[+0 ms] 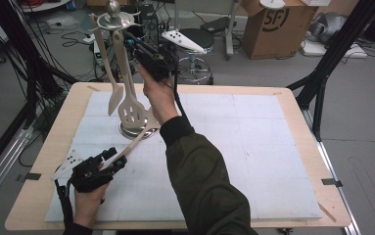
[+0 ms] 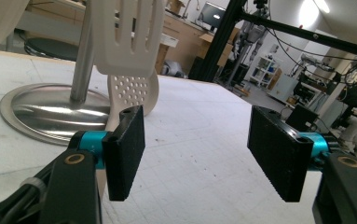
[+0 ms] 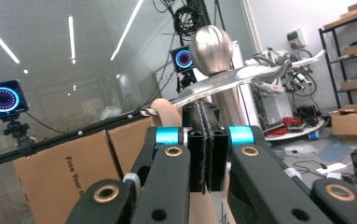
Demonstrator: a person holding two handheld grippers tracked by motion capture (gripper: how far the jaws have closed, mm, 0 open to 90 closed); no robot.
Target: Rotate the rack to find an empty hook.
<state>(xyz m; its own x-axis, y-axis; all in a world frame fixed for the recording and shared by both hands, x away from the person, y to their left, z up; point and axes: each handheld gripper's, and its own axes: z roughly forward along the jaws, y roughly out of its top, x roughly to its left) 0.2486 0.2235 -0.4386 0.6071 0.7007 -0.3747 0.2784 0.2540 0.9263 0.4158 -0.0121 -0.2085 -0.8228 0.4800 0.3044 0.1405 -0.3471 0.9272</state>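
Observation:
A steel utensil stand (image 1: 125, 131) rises from a round base (image 2: 41, 109) to a knob (image 3: 211, 44) with flat hooks. From it hang a slotted spatula (image 1: 132, 111) (image 2: 127, 37) and a plain spoon (image 1: 112, 100). My right gripper (image 1: 129, 43) (image 3: 205, 111) is raised by the stand's top, shut, with a beige handle end (image 3: 167, 112) just behind its pads; I cannot tell whether it pinches anything. Low on the mat my left gripper (image 1: 116, 159) (image 2: 197, 154) stands open with nothing between its pads. A perforated spoon (image 1: 143, 132) (image 2: 134, 93) leans from the base, its handle passing behind the left pad.
A white foam mat (image 1: 253, 147) covers the wooden table (image 1: 38, 171). Behind the table stand a stool (image 1: 195, 44), a cardboard box (image 1: 278, 29) and cables on the floor. Black frame legs (image 1: 332, 54) stand at the right, and a dark sleeve (image 1: 199, 181) crosses the table's middle.

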